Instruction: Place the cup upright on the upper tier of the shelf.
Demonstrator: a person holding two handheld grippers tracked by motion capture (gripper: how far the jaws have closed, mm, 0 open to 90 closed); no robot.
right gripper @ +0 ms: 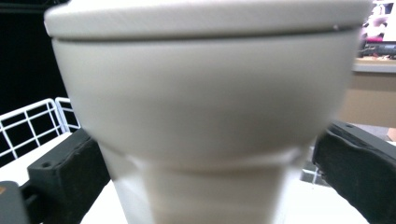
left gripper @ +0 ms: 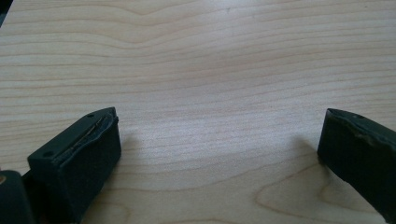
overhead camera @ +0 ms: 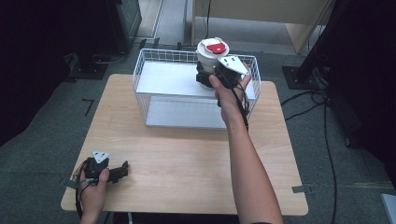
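Note:
A white cup (overhead camera: 212, 51) with a red-and-white lid stands high at the back right of a white wire basket (overhead camera: 140, 70). My right gripper (overhead camera: 205, 77) is shut on its lower part. In the right gripper view the cup (right gripper: 201, 116) sits between the two black jaws of that gripper (right gripper: 201, 154), one on each side. My left gripper (overhead camera: 122, 169) lies on the wooden table (overhead camera: 187, 163) at the front left. It stands open, and in the left gripper view bare wood lies between the jaws of this gripper (left gripper: 219, 140).
The basket holds white boards at two levels and sits at the back of the table. Around the table are grey floor, cables at the right (overhead camera: 322, 107), dark stands and a wooden unit (overhead camera: 261, 9) behind.

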